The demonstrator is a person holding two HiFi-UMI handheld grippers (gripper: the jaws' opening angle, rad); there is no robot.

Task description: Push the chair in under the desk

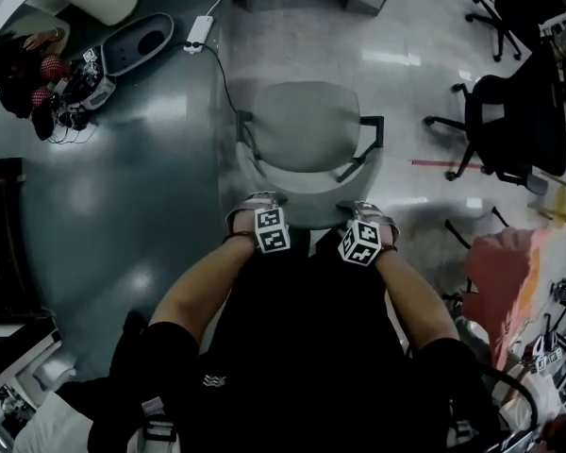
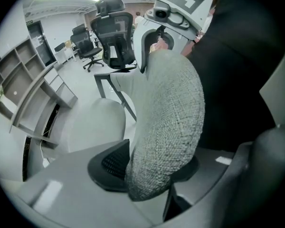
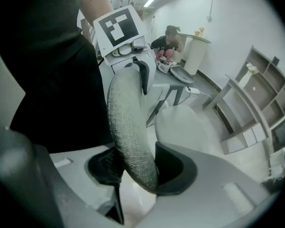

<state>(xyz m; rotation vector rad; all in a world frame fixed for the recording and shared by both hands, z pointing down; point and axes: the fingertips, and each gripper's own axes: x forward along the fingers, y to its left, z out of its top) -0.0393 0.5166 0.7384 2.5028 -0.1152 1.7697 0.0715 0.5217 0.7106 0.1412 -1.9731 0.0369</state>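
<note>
Curving chair back (image 2: 168, 122) shows coarse woven fabric.

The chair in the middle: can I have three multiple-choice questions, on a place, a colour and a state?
1. In the head view, relative to the chair, the black office chairs stand: A) left; B) right; C) on it.
2. The chair's fabric is: A) grey; B) red; C) blue.
3. The left tongs and right tongs are: A) wide open; B) out of sight; C) closed on the backrest.
Key: 1 B, they show at the picture's right; 2 A, woven grey cloth; 3 C, pads press it from both sides.
</note>
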